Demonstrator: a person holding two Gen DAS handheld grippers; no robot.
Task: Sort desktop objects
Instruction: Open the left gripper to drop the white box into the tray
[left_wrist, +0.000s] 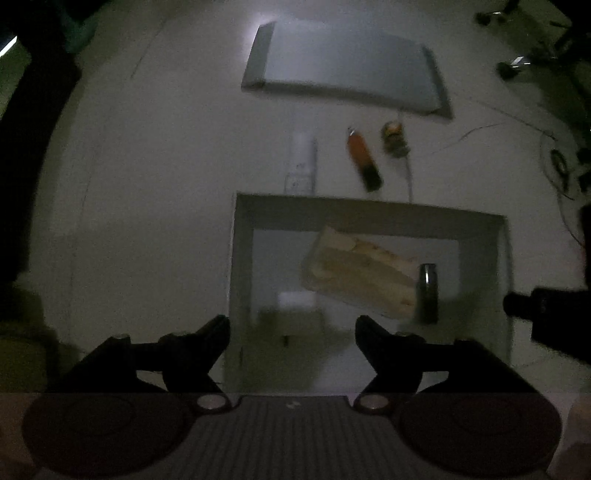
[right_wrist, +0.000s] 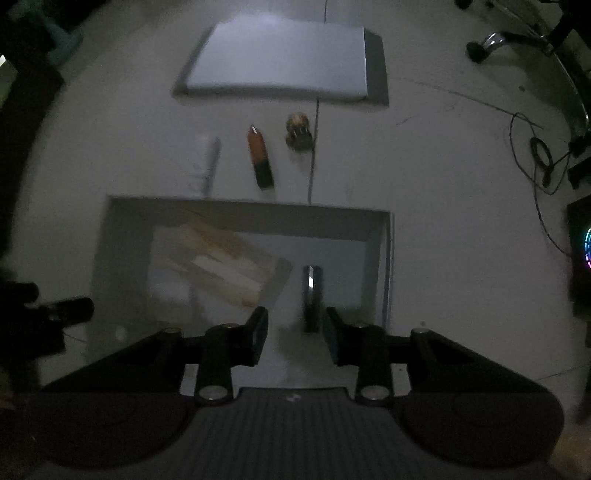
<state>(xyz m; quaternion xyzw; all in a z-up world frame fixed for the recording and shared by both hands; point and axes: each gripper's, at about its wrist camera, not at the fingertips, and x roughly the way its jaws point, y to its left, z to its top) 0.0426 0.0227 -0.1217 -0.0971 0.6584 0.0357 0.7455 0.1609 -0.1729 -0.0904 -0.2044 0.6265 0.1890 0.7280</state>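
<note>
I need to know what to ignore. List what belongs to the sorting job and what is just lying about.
Job things:
open box, holding a pale packet and a dark metal clip
orange-and-black cutter, small brownish object and white stick beyond it
flat lid

Lying about:
cables
chair base

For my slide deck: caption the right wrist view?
Open right gripper above white box holding dark metal clip.
</note>
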